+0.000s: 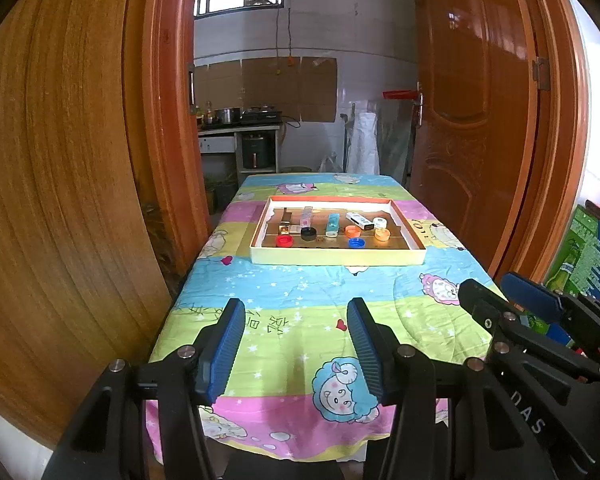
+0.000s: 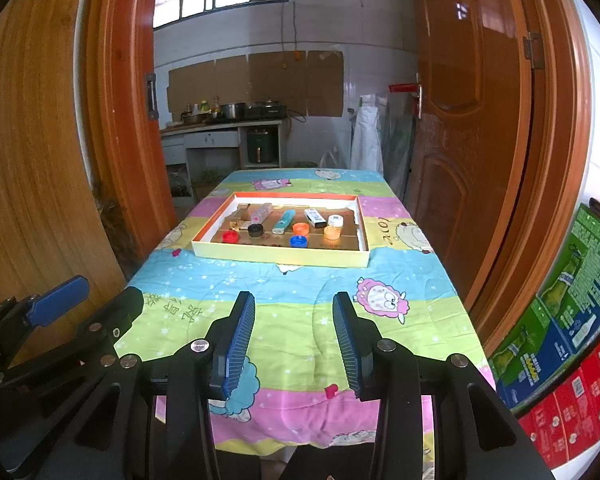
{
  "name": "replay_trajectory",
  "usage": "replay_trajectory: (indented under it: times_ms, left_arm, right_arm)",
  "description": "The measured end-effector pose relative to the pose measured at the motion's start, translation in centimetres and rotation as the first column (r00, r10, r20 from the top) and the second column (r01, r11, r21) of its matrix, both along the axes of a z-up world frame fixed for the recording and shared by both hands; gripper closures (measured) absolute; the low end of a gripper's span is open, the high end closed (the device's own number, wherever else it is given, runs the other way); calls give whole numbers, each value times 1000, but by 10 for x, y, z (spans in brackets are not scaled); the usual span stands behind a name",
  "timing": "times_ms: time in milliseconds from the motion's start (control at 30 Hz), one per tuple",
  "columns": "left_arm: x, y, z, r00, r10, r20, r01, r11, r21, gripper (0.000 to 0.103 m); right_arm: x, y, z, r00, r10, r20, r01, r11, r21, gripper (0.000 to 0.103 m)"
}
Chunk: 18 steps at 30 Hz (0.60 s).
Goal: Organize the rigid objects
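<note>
A shallow cardboard tray with an orange rim lies on the far half of the table. Inside it are bottle caps, among them a red cap, a black cap and a blue cap, plus orange caps and several small boxes and tubes. My left gripper hangs open over the near end of the table, nothing between its blue pads. My right gripper hangs open beside it, also with nothing between its pads, and shows at the right edge of the left wrist view.
The table wears a bright cartoon-sheep cloth. Wooden doors and door frames stand close on both sides. Printed cartons are stacked at the right. A kitchen counter with pots lies beyond the far end.
</note>
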State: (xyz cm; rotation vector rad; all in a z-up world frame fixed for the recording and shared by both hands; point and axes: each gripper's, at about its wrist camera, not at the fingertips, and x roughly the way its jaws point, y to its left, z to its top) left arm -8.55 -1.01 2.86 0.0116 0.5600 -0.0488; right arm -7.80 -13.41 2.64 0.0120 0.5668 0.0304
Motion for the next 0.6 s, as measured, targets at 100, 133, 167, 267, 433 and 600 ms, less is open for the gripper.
replay_trajectory:
  times_ms: [100,133,167,267,433,600]
  left_arm:
    - [0,0,0,1000,-3,0,3,1000,-1,50]
    - [0,1,0,1000,-3,0,3,1000,-2,50]
    - [0,1,1,1000,-4,0,4,1000,-4,50]
    - [0,1,0,1000,-3,1,3,1000,-2,50]
    - [-1,1,1,1000,4,10,-4,1000,-5,50]
    - [-2,2,1,1000,8,15,-8,1000,-6,50]
  right_arm:
    - [1,2,2,1000,3,-2,-3,1000,-3,61]
    - [0,2,2,1000,5,-2,-5,1000,-4,61]
    - [1,3,2,1000,6,-1,-6,1000,-5,61]
    - [0,3,3,1000,8,2,-8,1000,-7,61]
    - [1,3,3,1000,8,1,-8,1000,-9,61]
    - [-1,2,3,1000,11,1,-11,1000,-9,61]
